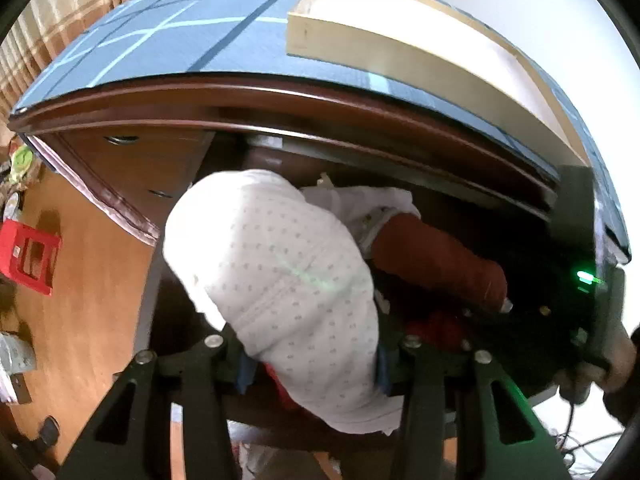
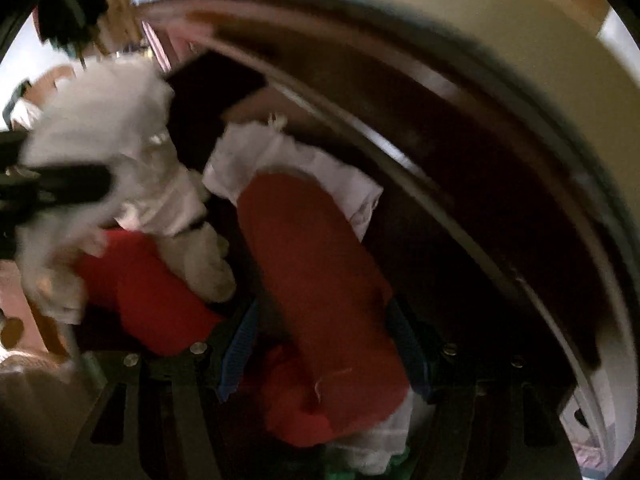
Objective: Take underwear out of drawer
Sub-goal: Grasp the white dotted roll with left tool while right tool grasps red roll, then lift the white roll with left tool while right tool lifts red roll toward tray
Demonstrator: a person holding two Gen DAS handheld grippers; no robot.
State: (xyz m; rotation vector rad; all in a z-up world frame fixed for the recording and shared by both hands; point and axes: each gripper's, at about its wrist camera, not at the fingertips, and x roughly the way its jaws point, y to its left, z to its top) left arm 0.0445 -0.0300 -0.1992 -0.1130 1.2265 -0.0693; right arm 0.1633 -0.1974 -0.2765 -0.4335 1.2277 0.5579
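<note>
My left gripper (image 1: 312,368) is shut on white dotted underwear (image 1: 280,280), held up in front of the open dark wooden drawer (image 1: 440,200). My right gripper (image 2: 324,356) is shut on red underwear (image 2: 320,272) with a white trim, over the drawer's inside. In the left wrist view the red underwear (image 1: 436,256) and the right gripper's black body (image 1: 560,300) show at the right. In the right wrist view the white underwear (image 2: 108,128) and the left gripper's black finger (image 2: 60,188) show blurred at the left. More red cloth (image 2: 148,292) lies in the drawer.
The desk top has a blue patterned cover (image 1: 160,32) with a shallow cream tray (image 1: 400,40) on it. A shut drawer front with metal handles (image 1: 120,140) is at the left. A red crate (image 1: 28,256) stands on the wooden floor at far left.
</note>
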